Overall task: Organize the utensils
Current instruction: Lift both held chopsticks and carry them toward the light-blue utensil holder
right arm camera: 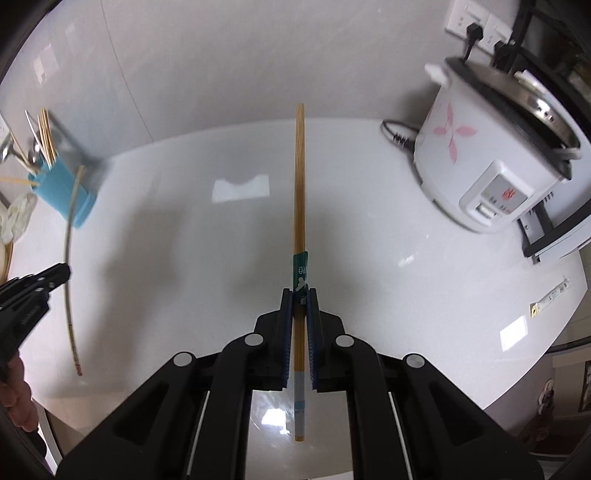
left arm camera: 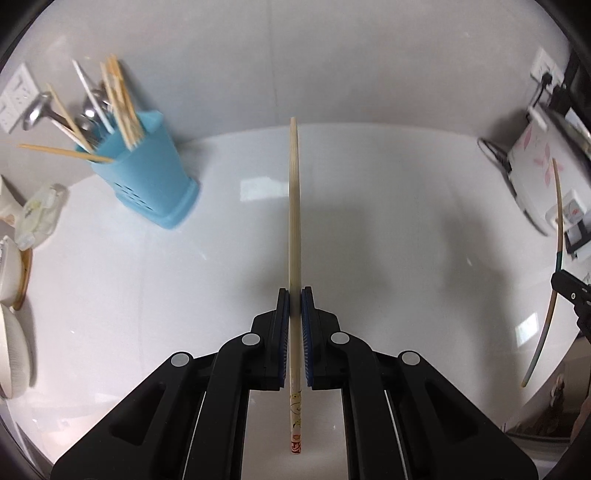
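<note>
My left gripper (left arm camera: 294, 295) is shut on a pale wooden chopstick (left arm camera: 294, 206) with a printed red-and-yellow end, held above the white counter. A blue utensil holder (left arm camera: 146, 173) with several chopsticks and metal spoons stands at the far left. My right gripper (right arm camera: 299, 295) is shut on a darker chopstick (right arm camera: 299, 177) with a green band, also off the counter. In the right wrist view the left gripper (right arm camera: 61, 275) and its pale chopstick (right arm camera: 68, 243) show at the left edge, before the blue holder (right arm camera: 62, 188). The right gripper (left arm camera: 565, 284) and its chopstick (left arm camera: 554, 295) show at the left wrist view's right edge.
A white rice cooker (right arm camera: 491, 155) with pink flowers stands at the back right, plugged into a wall socket (right arm camera: 476, 22). A small wrapped packet (right arm camera: 550, 295) lies near the counter's right edge. Bowls (left arm camera: 11, 273) and crumpled plastic (left arm camera: 37, 218) sit at the far left. A hand (right arm camera: 18, 398) shows bottom left.
</note>
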Demonstrator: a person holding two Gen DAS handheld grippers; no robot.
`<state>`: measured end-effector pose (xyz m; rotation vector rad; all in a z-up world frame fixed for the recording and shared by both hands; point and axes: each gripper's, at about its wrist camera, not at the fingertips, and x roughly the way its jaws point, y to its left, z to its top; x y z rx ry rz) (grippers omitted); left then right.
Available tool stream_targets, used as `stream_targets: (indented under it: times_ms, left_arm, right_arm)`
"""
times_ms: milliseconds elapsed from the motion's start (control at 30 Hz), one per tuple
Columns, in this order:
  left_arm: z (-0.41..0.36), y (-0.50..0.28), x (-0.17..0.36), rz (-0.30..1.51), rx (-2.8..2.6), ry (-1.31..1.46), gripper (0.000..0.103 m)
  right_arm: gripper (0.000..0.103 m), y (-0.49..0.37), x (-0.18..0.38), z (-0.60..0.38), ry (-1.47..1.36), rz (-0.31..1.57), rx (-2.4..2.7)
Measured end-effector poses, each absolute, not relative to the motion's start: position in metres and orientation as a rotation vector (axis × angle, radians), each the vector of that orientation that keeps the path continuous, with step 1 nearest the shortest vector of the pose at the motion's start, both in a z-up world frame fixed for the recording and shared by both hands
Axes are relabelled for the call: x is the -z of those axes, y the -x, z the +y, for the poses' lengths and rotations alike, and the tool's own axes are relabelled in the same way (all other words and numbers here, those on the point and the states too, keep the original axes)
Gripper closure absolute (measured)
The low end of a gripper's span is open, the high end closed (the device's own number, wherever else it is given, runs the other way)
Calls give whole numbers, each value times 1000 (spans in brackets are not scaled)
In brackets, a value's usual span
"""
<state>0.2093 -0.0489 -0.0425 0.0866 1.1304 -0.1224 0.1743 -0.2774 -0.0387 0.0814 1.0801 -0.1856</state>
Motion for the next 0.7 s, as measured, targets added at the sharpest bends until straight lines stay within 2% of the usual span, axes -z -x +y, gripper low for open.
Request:
stream_targets:
  times_ms: [167, 500, 700]
  left_arm:
    - [-15, -207, -2, 1039, 108, -33, 97]
    - [65, -252, -63, 840, 69, 86, 97]
    - [107, -289, -93, 646, 36, 136, 97]
  right_arm:
    - [96, -180, 17, -270, -81, 1018, 184]
    - [96, -200, -23, -241, -58, 903, 157]
    - [96, -218, -37, -224, -56, 871, 126]
